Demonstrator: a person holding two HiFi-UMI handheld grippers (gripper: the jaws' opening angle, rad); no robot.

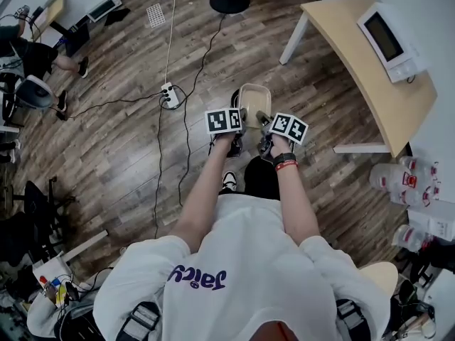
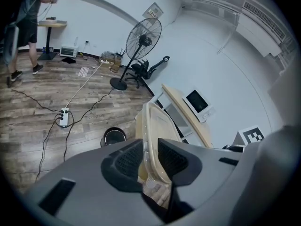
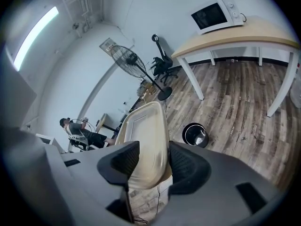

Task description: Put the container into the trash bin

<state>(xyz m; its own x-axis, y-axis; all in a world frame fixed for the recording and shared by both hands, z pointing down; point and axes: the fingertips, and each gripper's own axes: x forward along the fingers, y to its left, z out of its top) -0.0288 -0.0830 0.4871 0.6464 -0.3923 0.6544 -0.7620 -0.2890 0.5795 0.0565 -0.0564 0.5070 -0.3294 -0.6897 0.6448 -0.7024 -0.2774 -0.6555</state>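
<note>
A beige, shallow plastic container (image 1: 254, 99) hangs in the air in front of me, gripped from both sides. My left gripper (image 1: 244, 119) is shut on its left rim; in the left gripper view the pads of that gripper (image 2: 150, 158) pinch the thin edge of the container (image 2: 157, 126). Opposite it, my right gripper (image 1: 264, 122) is shut on the other rim, and in the right gripper view the container (image 3: 143, 131) fills the gap of that gripper (image 3: 153, 163). A small round black trash bin (image 2: 114, 136) (image 3: 195, 134) stands on the wood floor just beyond and below the container.
A light wooden table (image 1: 370, 84) with a white microwave (image 1: 387, 40) stands to the right. A power strip (image 1: 170, 95) and cables lie on the floor to the left. A standing fan (image 2: 143, 39) is farther off. Plastic bottles (image 1: 409, 183) sit at the right edge.
</note>
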